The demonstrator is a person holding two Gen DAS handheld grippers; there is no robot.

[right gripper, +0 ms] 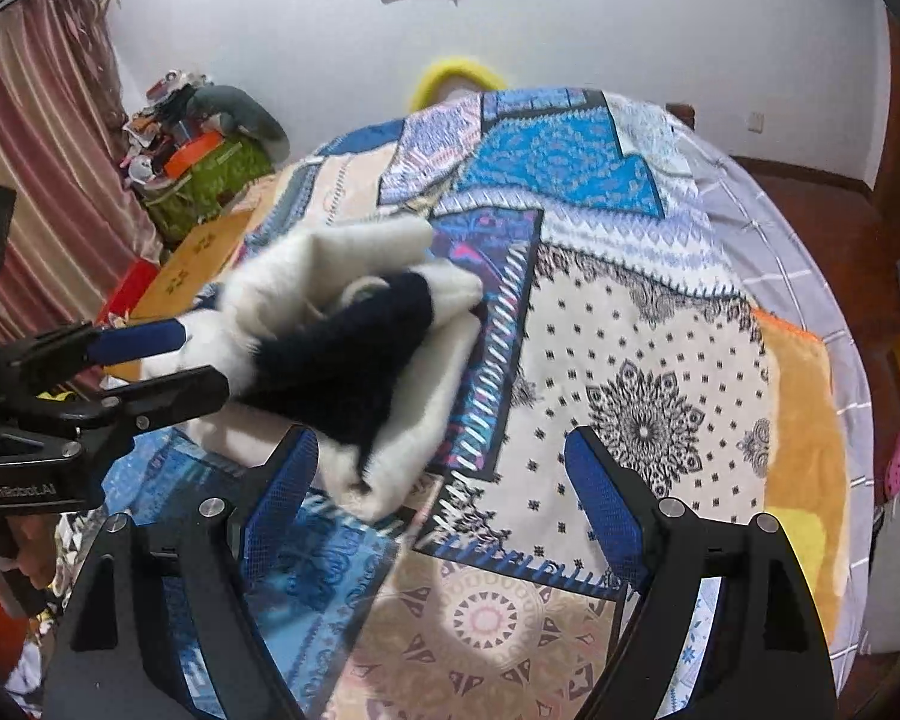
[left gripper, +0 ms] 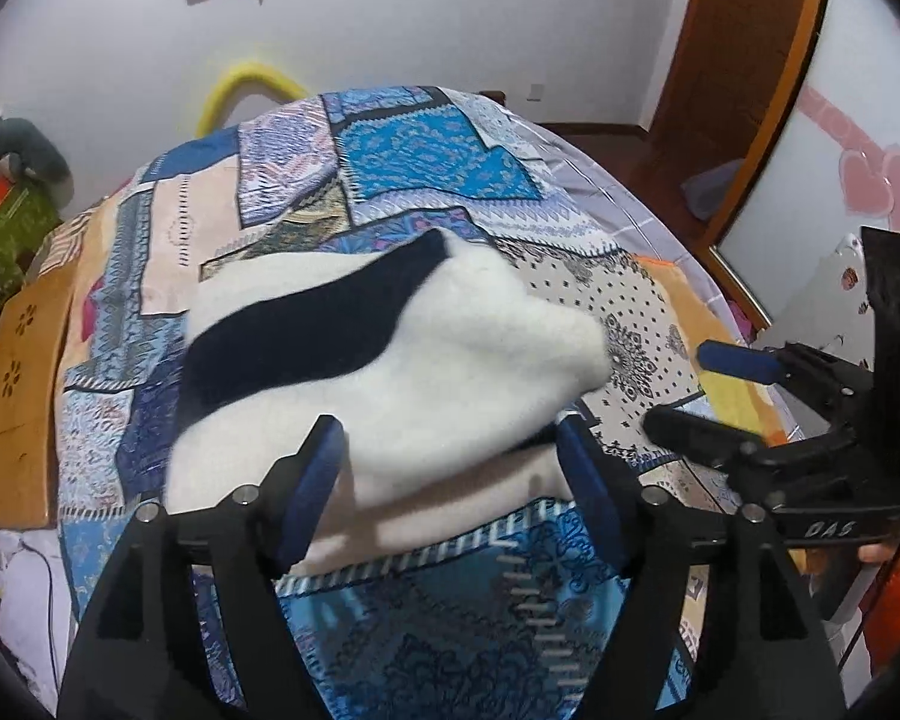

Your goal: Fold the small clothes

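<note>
A: 2 tongs, both with jaws spread and empty: left tongs (left gripper: 450, 450) straddle the near edge of the white-and-navy garment (left gripper: 390, 360), pads clear; right tongs (right gripper: 444, 468) hang beside it.

B: Garment lies bunched on the bed's patchwork quilt (right gripper: 630, 330). Fold apparently just released; next, regrip an edge.

A big bed (right gripper: 798, 252) fills the room. A patchwork blanket (right gripper: 600, 324) covers it, with blue, white, pink and orange patches full of little patterns. A soft white piece of clothing with a dark band (left gripper: 426, 372) lies bunched up on the blanket, near the front.
</note>
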